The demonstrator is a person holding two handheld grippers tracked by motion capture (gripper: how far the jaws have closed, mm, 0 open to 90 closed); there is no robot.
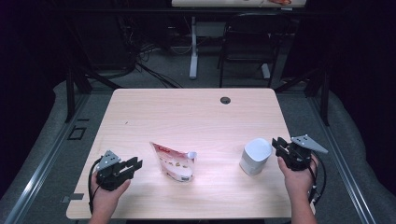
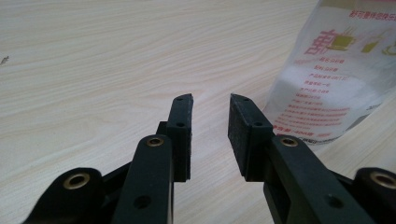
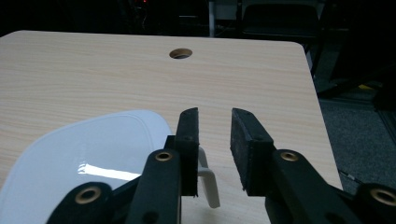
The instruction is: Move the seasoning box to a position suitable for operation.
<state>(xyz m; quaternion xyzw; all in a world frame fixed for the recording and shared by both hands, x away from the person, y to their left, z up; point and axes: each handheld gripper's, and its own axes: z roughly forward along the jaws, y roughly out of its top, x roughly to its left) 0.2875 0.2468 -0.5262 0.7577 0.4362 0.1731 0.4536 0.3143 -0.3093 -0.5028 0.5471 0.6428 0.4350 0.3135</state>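
Note:
A white pouch (image 1: 173, 162) with red print and a spout at its top corner stands near the table's front centre. My left gripper (image 1: 135, 164) rests to its left, jaws apart with nothing between them. The left gripper view has the pouch (image 2: 327, 84) just right of the open left gripper (image 2: 211, 99). A white lidded mug (image 1: 255, 156) stands at the front right. My right gripper (image 1: 279, 142) is at its right side. In the right gripper view the mug's handle (image 3: 208, 179) sits between the jaws of the right gripper (image 3: 215, 112), beside the left pad, with a gap to the right pad.
The light wooden table (image 1: 196, 112) has a round cable hole (image 1: 225, 100) near its far edge. Beyond it stand a dark chair (image 1: 252, 42) and a white desk leg (image 1: 193, 51) with cables on the floor. Dark floor runs along both table sides.

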